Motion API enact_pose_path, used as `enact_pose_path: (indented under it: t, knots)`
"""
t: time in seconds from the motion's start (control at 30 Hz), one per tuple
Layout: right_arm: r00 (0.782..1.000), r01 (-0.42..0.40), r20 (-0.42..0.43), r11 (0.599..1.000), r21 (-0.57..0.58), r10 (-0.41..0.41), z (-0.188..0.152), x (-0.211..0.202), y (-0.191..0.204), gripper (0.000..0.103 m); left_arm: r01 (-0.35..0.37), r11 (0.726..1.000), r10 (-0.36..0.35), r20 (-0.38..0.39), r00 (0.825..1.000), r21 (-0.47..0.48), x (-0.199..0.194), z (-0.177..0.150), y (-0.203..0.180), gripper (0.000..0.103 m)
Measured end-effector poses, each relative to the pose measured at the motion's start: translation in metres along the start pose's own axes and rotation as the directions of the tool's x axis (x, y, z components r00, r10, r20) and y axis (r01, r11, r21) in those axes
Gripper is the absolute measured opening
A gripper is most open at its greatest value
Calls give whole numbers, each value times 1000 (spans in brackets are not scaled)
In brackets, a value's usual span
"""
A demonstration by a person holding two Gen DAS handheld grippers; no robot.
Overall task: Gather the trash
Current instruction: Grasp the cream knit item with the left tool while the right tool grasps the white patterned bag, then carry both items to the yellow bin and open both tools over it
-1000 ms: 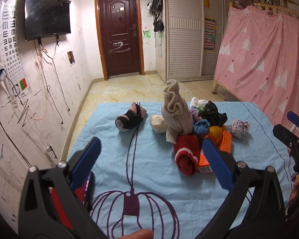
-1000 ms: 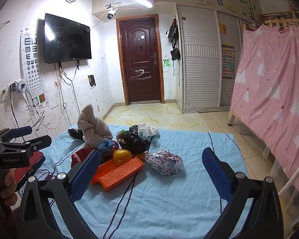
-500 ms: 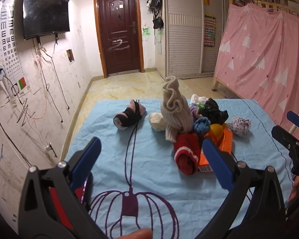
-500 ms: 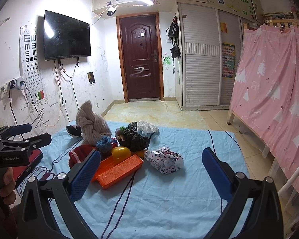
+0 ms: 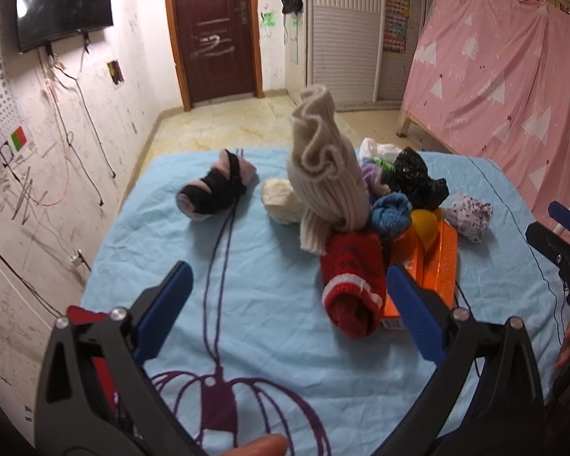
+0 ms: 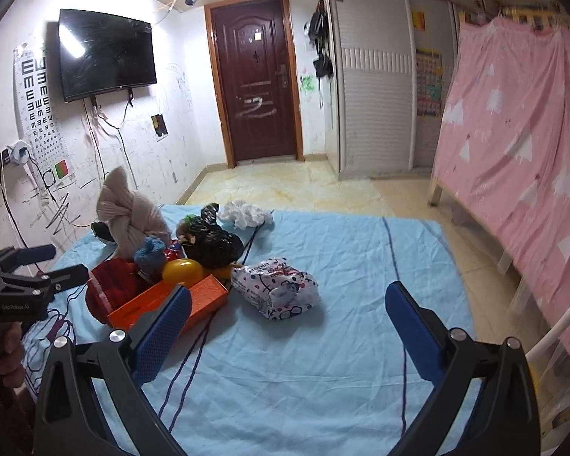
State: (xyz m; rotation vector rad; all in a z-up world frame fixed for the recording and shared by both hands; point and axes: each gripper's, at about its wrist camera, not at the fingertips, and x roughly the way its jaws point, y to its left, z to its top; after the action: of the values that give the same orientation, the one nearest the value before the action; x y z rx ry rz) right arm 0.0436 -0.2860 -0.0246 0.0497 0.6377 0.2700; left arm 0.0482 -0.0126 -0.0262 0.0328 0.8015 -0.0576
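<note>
both tongs, left tongs [image 5: 285, 296] and right tongs [image 6: 287, 317], hover spread wide and empty above the blue sheet [image 6: 342, 361].

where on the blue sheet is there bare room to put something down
Bare sheet lies right of the patterned bag toward the pink curtain, and before the open right gripper. Another patch: between pink-black bundle and left gripper. Crowded around the orange boxes.
</note>
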Motion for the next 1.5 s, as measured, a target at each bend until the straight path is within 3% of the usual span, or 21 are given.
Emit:
enact_pose_path:
  t: [0.2, 0.43, 0.67, 0.73, 0.77, 0.8, 0.87, 0.9, 1.1, 1.5]
  knots:
    - [995, -49, -85, 999, -8, 49, 11, 24, -1, 95, 38, 999, -40, -48, 998, -35, 12, 17, 3, 98]
    - [983, -100, -155, 995, -14, 97, 21, 49, 6, 95, 35, 997, -40, -65, 997, -75, 24, 62, 5, 98]
    - [967, -108, -229, 994, 30, 112, 27, 77, -6, 95, 98, 982, -122, -151, 981, -159, 60, 85, 10, 96]
    - [961, -110, -250, 993, 43, 117, 25, 82, -10, 93, 133, 972, -166, -166, 972, -191, 69, 85, 12, 77]
    - [959, -110, -258, 993, 42, 118, 24, 84, -11, 86, 148, 967, -187, -180, 966, -208, 73, 84, 13, 70]
    - [957, -105, -267, 994, 42, 112, 23, 87, -12, 69, 161, 961, -205, -194, 959, -223, 77, 83, 14, 61]
    - [953, -96, -284, 994, 45, 105, 19, 90, -15, 53, 171, 957, -217, -184, 959, -235, 78, 85, 16, 48]
    - [953, -99, -283, 994, 38, 105, 18, 90, -14, 51, 200, 946, -253, -192, 948, -255, 80, 83, 17, 46]
    - [966, -102, -232, 994, 50, 110, 17, 77, -15, 38, 203, 945, -252, -176, 952, -256, 69, 83, 17, 45]
    - [979, -158, -117, 983, 92, 168, 28, 31, -31, 37, 200, 965, -211, -50, 976, -170, 13, 102, 2, 45]
